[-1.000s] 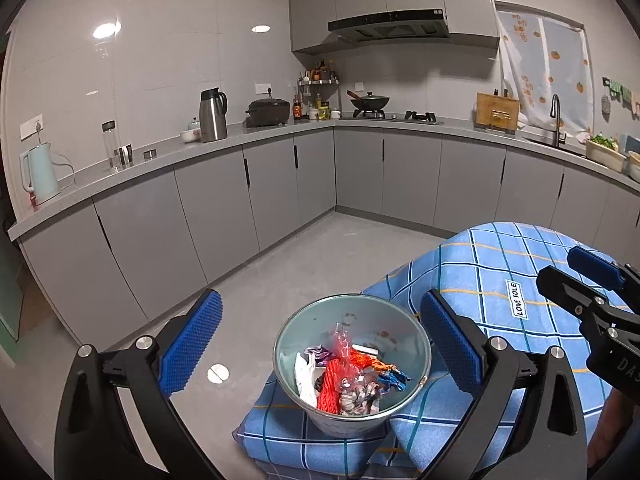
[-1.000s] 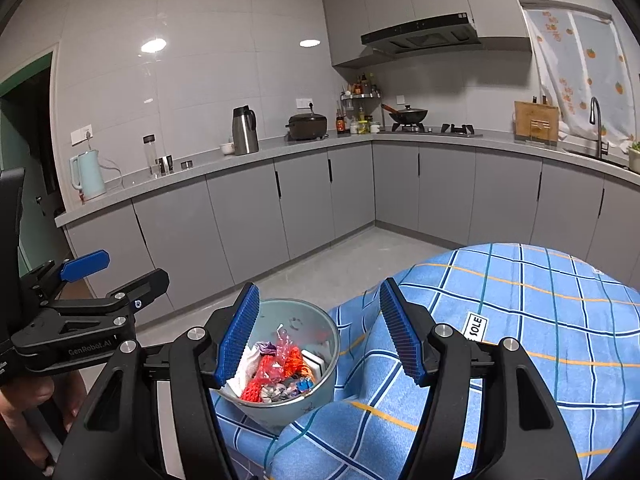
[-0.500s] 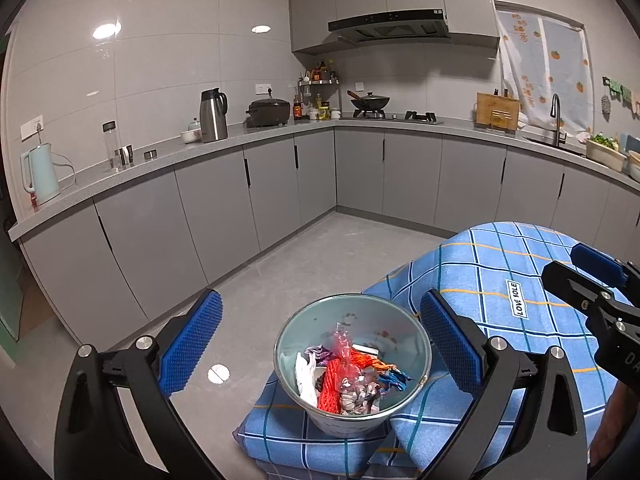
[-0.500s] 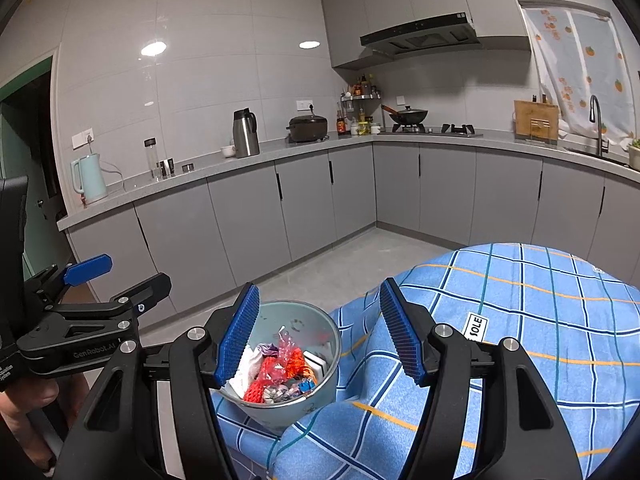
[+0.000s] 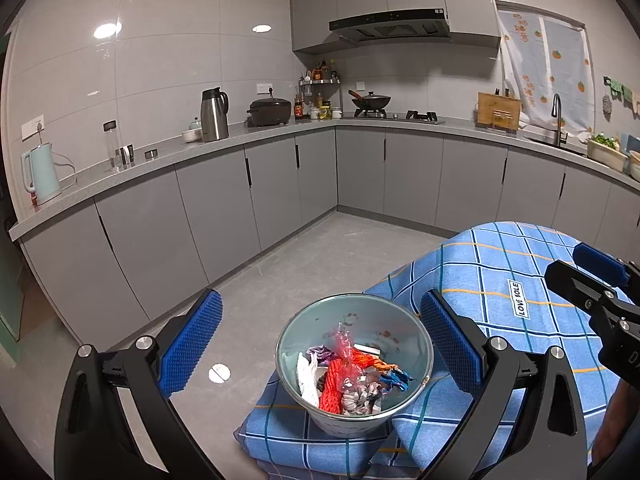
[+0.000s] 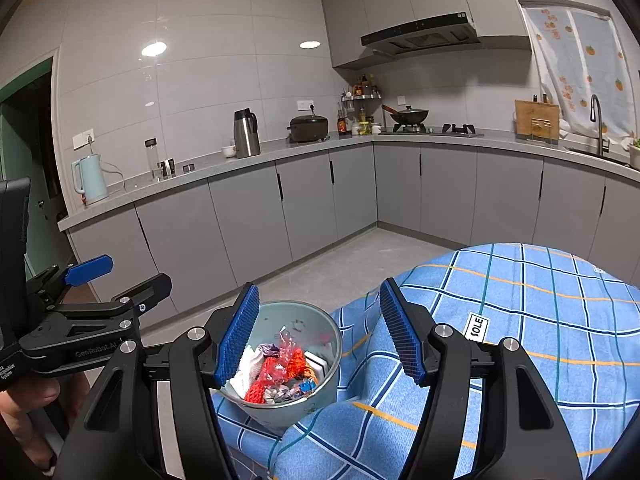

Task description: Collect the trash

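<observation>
The bucket (image 5: 354, 364), holding trash (image 5: 352, 380), stands on the checked cloth (image 5: 500, 280) near its corner. The left gripper (image 5: 320, 340) and right gripper (image 6: 320, 328) both hover agape, empty, facing it.

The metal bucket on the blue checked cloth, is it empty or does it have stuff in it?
Partly filled. The metal bucket stands upright on the blue checked cloth, with crumpled wrappers and red netting covering its bottom; its upper wall is bare.
</observation>
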Action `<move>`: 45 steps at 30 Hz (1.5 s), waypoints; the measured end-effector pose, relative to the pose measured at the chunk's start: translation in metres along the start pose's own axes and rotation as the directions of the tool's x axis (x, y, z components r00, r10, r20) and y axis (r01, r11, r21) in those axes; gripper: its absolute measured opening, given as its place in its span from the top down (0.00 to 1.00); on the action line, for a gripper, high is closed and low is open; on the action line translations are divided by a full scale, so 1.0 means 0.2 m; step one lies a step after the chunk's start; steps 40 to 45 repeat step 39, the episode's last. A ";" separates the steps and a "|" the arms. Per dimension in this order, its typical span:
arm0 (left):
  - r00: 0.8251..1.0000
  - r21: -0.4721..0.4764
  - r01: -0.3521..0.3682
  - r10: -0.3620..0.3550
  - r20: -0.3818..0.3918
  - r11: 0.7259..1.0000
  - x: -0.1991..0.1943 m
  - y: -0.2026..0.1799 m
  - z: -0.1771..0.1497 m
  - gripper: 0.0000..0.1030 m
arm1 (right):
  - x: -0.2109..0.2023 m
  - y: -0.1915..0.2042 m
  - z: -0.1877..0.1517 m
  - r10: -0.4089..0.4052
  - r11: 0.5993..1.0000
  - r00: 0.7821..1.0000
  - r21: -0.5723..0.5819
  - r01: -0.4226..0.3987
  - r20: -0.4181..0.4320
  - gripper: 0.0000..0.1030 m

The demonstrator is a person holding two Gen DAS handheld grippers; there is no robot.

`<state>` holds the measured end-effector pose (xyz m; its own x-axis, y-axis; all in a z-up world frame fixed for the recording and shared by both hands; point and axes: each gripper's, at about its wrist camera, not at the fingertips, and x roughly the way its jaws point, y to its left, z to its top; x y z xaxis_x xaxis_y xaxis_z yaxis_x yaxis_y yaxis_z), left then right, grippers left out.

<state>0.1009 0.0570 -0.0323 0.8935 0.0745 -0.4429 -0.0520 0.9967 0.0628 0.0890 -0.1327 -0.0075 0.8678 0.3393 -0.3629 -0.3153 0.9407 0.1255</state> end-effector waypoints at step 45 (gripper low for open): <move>0.999 0.005 0.004 -0.004 -0.033 1.000 0.03 0.00 0.00 0.05 | 0.00 -0.05 -0.01 -0.035 0.999 0.999 0.002 0.035 0.009 0.30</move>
